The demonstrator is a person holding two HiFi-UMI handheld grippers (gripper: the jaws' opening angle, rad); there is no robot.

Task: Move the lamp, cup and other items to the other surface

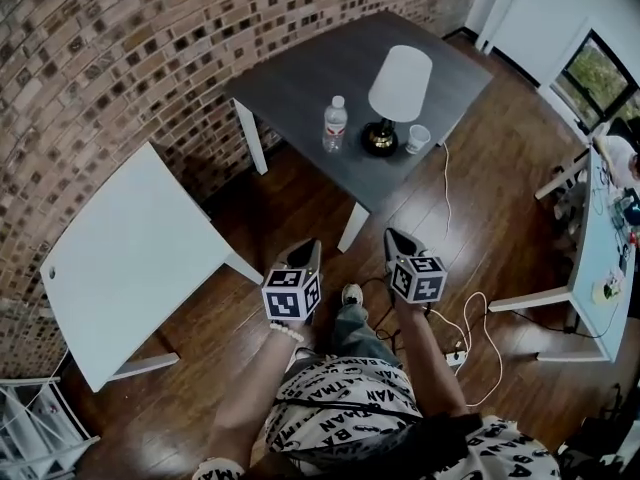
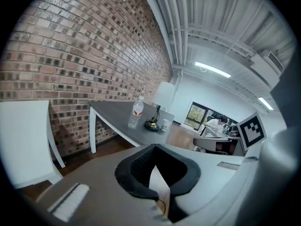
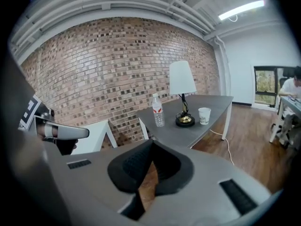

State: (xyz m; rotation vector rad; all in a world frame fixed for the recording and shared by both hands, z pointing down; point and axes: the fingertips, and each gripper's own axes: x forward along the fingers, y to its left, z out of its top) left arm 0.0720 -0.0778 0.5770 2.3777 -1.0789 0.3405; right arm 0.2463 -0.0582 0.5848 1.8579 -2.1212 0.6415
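Observation:
On the grey table (image 1: 300, 78) stand a lamp (image 1: 399, 86) with a white shade, a clear water bottle (image 1: 335, 123) and a white cup (image 1: 418, 139). The white table (image 1: 130, 258) at left is bare. My left gripper (image 1: 305, 253) and right gripper (image 1: 400, 240) hover side by side over the wood floor, short of the grey table, both shut and empty. In the left gripper view the left gripper (image 2: 153, 147) points at the bottle (image 2: 136, 113), lamp (image 2: 163, 95) and cup (image 2: 165, 124). From the right gripper (image 3: 151, 142) I see the bottle (image 3: 158, 111), lamp (image 3: 182, 79) and cup (image 3: 204, 115).
A brick wall (image 1: 150, 38) runs behind both tables. The lamp's white cord (image 1: 446, 183) drops to the floor, and a power strip (image 1: 455, 356) with looped cable lies at my right. Desks (image 1: 600, 258) with a seated person stand at far right. A wire rack (image 1: 30, 428) is at lower left.

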